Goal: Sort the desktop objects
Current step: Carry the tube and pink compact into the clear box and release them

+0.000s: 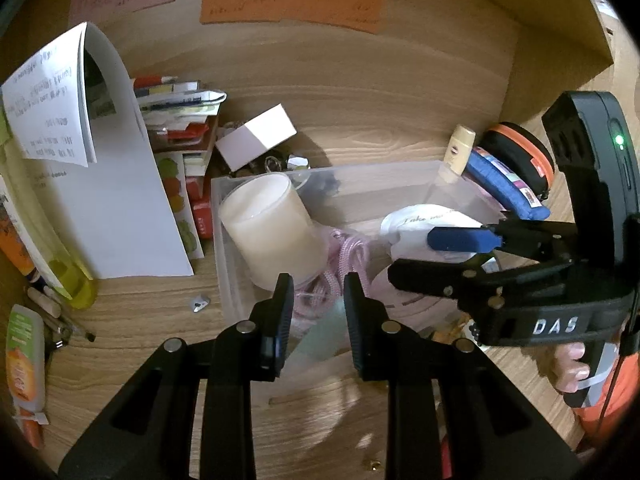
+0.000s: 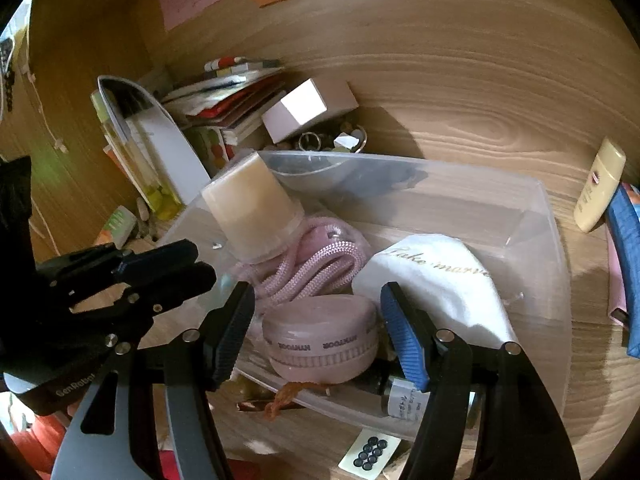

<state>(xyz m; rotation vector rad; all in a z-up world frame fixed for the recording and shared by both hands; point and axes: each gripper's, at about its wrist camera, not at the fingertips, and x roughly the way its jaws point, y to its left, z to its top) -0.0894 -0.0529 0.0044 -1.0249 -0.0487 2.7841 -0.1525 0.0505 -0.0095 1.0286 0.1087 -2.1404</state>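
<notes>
Wood-grain desk fills both views, with coloured notes on the back wall. Sitting mid-desk, a clear plastic bin holds a cream candle jar tilted in its far left corner, a white pouch on its right side, a pink cord between them, and a round pink case at the near edge. Right gripper straddles that case, jaws half spread; whether the pads touch it I cannot tell. Left gripper is clenched, empty, over the bin's near left edge.
</notes>
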